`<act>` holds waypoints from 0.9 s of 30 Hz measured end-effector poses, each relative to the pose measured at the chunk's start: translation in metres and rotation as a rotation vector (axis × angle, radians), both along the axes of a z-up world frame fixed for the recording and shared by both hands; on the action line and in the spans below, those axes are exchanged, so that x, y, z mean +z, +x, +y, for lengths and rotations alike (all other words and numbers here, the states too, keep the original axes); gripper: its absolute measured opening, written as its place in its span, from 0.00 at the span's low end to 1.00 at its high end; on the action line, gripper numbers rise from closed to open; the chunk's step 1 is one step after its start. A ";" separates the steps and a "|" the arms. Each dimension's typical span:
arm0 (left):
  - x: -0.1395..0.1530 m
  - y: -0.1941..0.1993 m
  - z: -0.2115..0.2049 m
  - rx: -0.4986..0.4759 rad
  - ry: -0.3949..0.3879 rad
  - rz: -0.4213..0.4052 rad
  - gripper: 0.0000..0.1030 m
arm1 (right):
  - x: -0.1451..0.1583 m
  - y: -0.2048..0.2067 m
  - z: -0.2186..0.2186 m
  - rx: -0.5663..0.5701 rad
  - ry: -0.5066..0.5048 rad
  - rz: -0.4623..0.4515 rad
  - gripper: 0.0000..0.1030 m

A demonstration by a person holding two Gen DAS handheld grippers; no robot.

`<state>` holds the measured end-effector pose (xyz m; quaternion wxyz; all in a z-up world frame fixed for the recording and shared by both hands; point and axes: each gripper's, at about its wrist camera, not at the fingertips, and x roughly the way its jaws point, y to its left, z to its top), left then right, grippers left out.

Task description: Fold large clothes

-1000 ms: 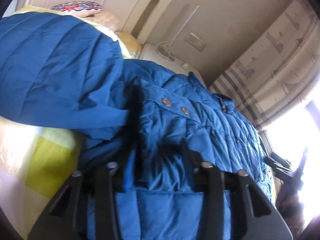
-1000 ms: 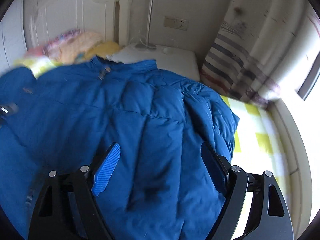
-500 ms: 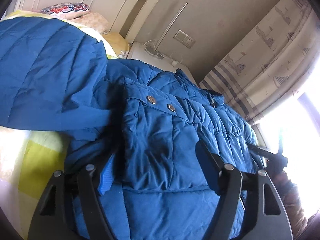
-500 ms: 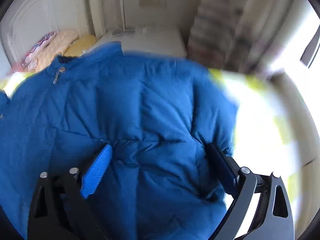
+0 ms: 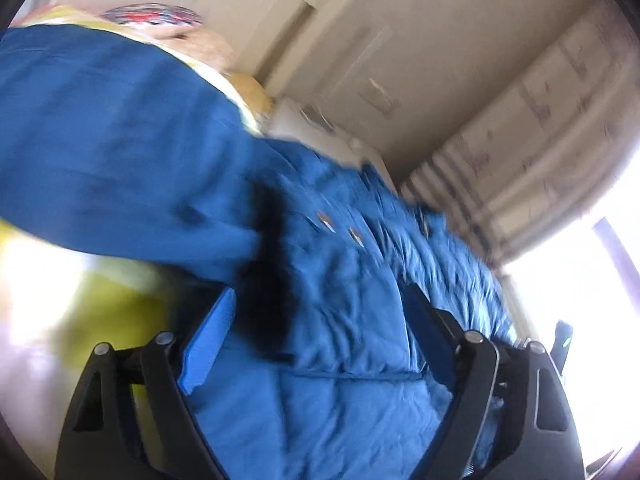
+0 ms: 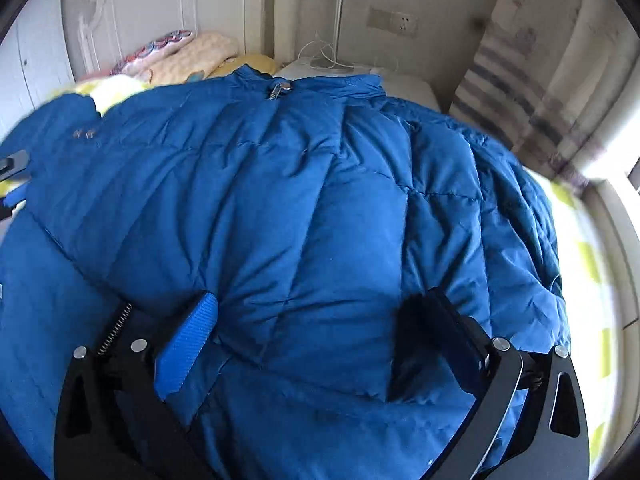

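A blue quilted jacket point(image 6: 304, 208) lies spread over the bed point(image 6: 588, 256), collar toward the headboard point(image 6: 132, 20) and pillows point(image 6: 188, 56); the right tool point(image 6: 316, 320) hangs over its lower back, jaws wide, gripping nothing; the left tool point(image 5: 320, 320) sits wide too, over the snap-buttoned side, that view blurred.

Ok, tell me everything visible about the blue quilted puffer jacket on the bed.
The blue quilted puffer jacket lies spread across the yellow-checked bedsheet, collar toward the headboard, with a metal zipper pull at the neck. Its fabric looks smooth, puffy and creased. Two metal snaps sit on a flap. One sleeve drapes outward. The left gripper and right gripper both stand open over it.
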<state>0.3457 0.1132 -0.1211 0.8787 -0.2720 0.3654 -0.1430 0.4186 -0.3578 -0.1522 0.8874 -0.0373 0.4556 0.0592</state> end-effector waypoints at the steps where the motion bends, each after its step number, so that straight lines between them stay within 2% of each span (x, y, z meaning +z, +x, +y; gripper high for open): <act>1: 0.004 -0.003 0.017 0.066 0.000 0.003 0.97 | -0.001 -0.001 -0.001 0.000 0.012 -0.002 0.95; 4: 0.012 -0.014 0.087 0.274 -0.033 0.007 0.97 | -0.002 0.001 0.000 0.000 0.003 -0.005 0.95; 8: 0.019 -0.025 0.175 0.430 -0.111 -0.029 0.95 | 0.000 -0.005 0.000 -0.002 0.015 -0.007 0.95; 11: 0.018 -0.029 0.222 0.549 -0.150 -0.033 0.95 | 0.000 -0.001 -0.003 -0.001 0.015 -0.007 0.95; 12: 0.016 -0.029 0.236 0.583 -0.172 -0.036 0.93 | 0.003 -0.012 0.002 -0.002 0.015 -0.008 0.95; 14: 0.011 -0.023 0.262 0.633 -0.220 -0.035 0.83 | 0.002 -0.011 0.001 -0.001 0.017 -0.007 0.95; 16: 0.007 -0.012 0.274 0.644 -0.219 -0.009 0.51 | 0.002 -0.011 0.001 -0.001 0.019 -0.006 0.95; 17: 0.004 -0.007 0.277 0.635 -0.221 0.011 0.16 | 0.002 -0.010 0.000 -0.001 0.022 -0.007 0.95; 18: 0.001 -0.004 0.277 0.619 -0.240 0.017 0.08 | 0.002 -0.011 0.000 -0.001 0.025 -0.007 0.95; 20: 0.013 -0.012 0.269 0.630 -0.194 -0.024 0.05 | 0.003 -0.012 -0.002 -0.001 0.040 -0.011 0.95; 23: 0.058 -0.024 0.213 0.570 -0.048 -0.158 0.04 | 0.006 -0.015 -0.006 -0.010 0.080 -0.025 0.95; 25: 0.093 -0.030 0.159 0.460 0.018 -0.265 0.04 | 0.010 -0.017 -0.012 -0.021 0.122 -0.047 0.95; 27: 0.123 -0.031 0.090 0.288 0.105 -0.352 0.04 | 0.017 -0.024 -0.025 -0.072 0.190 -0.101 0.94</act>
